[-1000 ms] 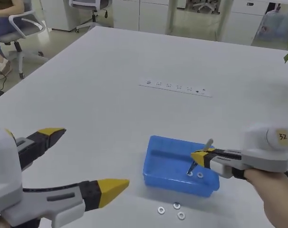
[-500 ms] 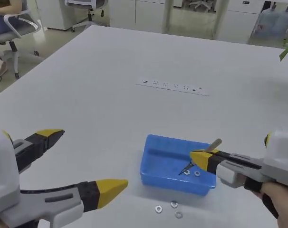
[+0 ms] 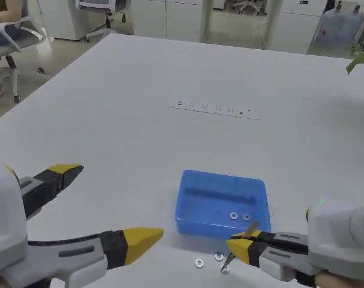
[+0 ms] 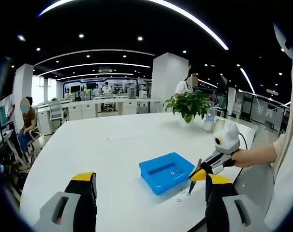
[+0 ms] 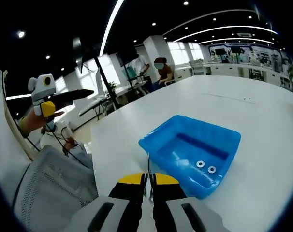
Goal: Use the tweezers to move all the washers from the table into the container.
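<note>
A blue container [image 3: 194, 201] holds two washers [image 3: 233, 216] near its front right corner. Three more washers [image 3: 199, 263] lie on the white table just in front of it. My right gripper [image 3: 239, 246] is shut on thin metal tweezers [image 3: 230, 258], whose tips point down at the rightmost table washer [image 3: 225, 270]. In the right gripper view the tweezers [image 5: 147, 166] stick out between the closed jaws of that gripper [image 5: 147, 178], beside the container [image 5: 175, 140]. My left gripper [image 3: 113, 204] hangs open and empty at the lower left, away from the container.
A flush power strip [image 3: 213, 110] is set into the table [image 3: 122, 108] beyond the container. Office chairs [image 3: 14, 42] stand off the far left edge. A potted plant [image 4: 187, 104] stands at the table's far end in the left gripper view.
My right gripper has drawn the tweezers back out of the container toward the near edge, down to the washers on the table. The left gripper has stayed put.
</note>
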Demonstrator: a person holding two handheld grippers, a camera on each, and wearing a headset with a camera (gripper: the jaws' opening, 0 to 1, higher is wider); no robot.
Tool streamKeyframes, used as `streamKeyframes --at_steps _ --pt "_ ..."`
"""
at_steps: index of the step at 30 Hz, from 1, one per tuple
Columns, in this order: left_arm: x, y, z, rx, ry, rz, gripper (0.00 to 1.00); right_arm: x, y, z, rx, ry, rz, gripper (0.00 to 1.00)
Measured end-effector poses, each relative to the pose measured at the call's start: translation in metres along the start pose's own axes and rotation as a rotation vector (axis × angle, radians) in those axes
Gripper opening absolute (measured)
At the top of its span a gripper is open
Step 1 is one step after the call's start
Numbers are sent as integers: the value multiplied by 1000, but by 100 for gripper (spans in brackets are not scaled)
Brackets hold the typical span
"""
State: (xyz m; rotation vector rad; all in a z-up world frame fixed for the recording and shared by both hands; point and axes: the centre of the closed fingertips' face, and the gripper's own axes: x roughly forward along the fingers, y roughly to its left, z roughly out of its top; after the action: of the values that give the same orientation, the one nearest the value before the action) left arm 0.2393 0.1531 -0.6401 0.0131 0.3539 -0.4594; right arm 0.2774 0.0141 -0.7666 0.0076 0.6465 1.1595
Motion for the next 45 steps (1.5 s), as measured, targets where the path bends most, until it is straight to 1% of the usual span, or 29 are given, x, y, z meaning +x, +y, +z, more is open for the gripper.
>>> streamKeyframes --at_steps 3,4,5,6,9,10,12,13,14,15,16,17,18,20,21,25,26,28,30,31,32,33,35,38,40,41,43,44,45 --pt "0 1 0 1 1 2 95 2 0 -6 -58 45 -10 3" --pt "0 0 -1 3 2 2 95 2 2 -4 -64 31 -7 3" --pt "0 0 -1 4 2 2 95 2 4 -5 -64 35 0 3" --pt "0 0 -1 4 3 2 95 3 7 -6 -91 42 10 3" --pt "0 -1 -2 2 5 0 95 3 15 -8 -237 77 29 3" --pt "1 -1 -2 3 4 -1 95 3 21 -10 -302 91 46 3" --pt "1 -2 -1 3 3 -4 95 4 31 -15 -395 107 75 3" --pt "1 -3 -1 4 2 -4 95 4 34 -16 -427 113 81 3" --pt "2 -3 -1 4 2 -5 95 4 36 -17 -460 116 80 3" --pt "2 -4 0 5 1 -6 95 3 34 -18 -505 122 60 2" --pt "2 -4 0 6 -1 -8 95 2 33 -18 -512 129 46 2" --pt "2 -4 1 6 -2 -9 95 2 29 -16 -519 127 8 2" --pt "2 -5 1 6 -3 -10 95 2 32 -17 -511 130 25 2" --pt "1 -5 1 9 -4 -13 95 0 37 -11 -471 113 53 2" --pt "1 -5 2 10 -4 -13 95 -1 39 -6 -461 97 55 2" --pt "1 -5 2 12 -4 -15 95 -10 44 27 -448 36 57 2" --pt "0 -5 3 11 -6 -16 95 -12 47 39 -438 9 63 2" --pt "0 -6 3 9 -9 -17 95 -15 51 58 -426 -36 70 2" --pt "0 -6 3 6 -11 -18 95 -18 50 75 -415 -62 70 2" --pt "0 -6 3 5 -13 -18 95 -18 48 86 -403 -81 61 2" --pt "0 -6 3 5 -13 -18 95 -18 47 92 -397 -91 58 2" --pt "-1 -6 3 5 -13 -17 95 -18 45 101 -381 -110 53 2" --pt "-1 -6 4 8 -15 -16 95 -17 38 111 -359 -130 45 2" --pt "-3 -5 4 7 -18 -15 94 -13 27 119 -330 -138 23 2" --pt "-4 -4 4 8 -20 -10 94 -9 16 121 -275 -142 8 2" --pt "-5 -3 3 7 -22 -6 94 -5 8 123 -225 -147 -7 2" --pt "-6 -1 3 2 -24 -1 94 2 -8 123 -178 -130 -44 2" --pt "-6 0 2 -1 -24 0 94 7 -20 120 -150 -106 -75 2" --pt "-7 0 1 -1 -22 1 94 11 -27 117 -137 -88 -86 2"
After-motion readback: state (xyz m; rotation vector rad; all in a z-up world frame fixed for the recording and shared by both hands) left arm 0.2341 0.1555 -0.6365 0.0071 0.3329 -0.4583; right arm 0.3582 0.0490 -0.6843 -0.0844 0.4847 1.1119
